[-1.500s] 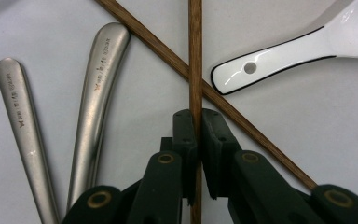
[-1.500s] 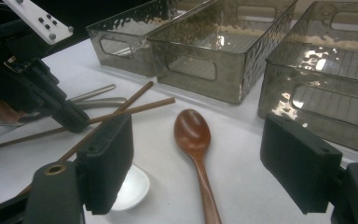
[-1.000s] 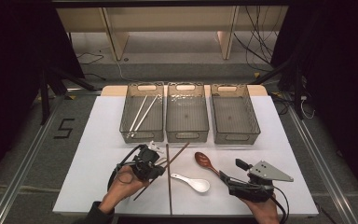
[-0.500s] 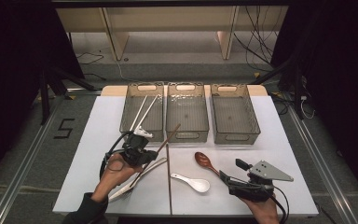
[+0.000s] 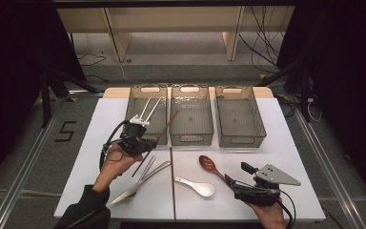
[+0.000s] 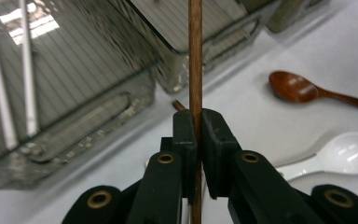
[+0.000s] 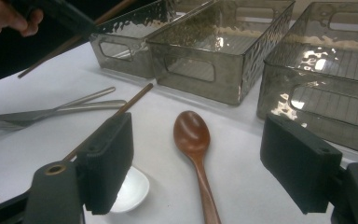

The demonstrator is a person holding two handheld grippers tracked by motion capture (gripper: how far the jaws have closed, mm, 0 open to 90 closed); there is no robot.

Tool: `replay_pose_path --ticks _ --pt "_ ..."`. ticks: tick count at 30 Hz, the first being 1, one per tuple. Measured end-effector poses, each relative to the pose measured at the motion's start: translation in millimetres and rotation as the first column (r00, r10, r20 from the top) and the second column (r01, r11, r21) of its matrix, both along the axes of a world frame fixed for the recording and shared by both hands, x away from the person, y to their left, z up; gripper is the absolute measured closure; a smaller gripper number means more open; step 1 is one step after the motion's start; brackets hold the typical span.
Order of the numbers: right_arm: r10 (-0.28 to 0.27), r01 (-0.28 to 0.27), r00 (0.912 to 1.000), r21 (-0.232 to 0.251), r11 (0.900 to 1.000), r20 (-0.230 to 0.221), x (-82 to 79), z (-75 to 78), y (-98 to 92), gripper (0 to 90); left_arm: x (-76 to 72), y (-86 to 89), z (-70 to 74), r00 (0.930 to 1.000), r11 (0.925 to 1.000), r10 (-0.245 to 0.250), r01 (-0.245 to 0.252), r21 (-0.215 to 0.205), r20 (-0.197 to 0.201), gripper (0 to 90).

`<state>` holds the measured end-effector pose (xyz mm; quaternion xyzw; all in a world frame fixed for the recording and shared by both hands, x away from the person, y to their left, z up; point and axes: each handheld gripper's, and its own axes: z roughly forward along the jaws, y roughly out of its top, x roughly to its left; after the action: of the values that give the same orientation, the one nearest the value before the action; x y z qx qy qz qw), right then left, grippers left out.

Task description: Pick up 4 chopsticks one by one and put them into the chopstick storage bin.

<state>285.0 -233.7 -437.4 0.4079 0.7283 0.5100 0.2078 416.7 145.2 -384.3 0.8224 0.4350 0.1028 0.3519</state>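
L gripper (image 6: 195, 135) – chopstick (image 6: 195, 56) top cut off

Overhead light falls brightly on the white worktop (image 5: 286, 143) while the surrounding room stays dark. Glare flashes off the ribbed bin walls (image 7: 317, 56) and the white spoon (image 6: 349, 154). The left tool's close view blurs the bins behind; shadows are soft and short.
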Motion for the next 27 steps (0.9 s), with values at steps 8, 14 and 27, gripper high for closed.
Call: replay_pose_path --ticks 8,14,27 --pt "0.000 0.000 1.0000 -0.001 1.000 0.000 0.4 -0.2 0.1 26.4 24.8 16.4 20.5 0.9971 0.9983 0.057 -0.056 -0.015 0.052 84.3" --pt "0.002 -0.002 1.0000 -0.001 1.000 -0.001 0.4 -0.3 0.1 26.4 44.9 22.7 29.0 0.9930 0.9960 0.089 -0.089 -0.002 0.077 84.3" --pt "0.006 -0.006 1.0000 0.000 1.000 -0.006 0.8 -0.6 -0.3 26.4 97.4 29.6 29.0 0.9802 0.9852 0.167 -0.170 0.023 0.107 84.3"
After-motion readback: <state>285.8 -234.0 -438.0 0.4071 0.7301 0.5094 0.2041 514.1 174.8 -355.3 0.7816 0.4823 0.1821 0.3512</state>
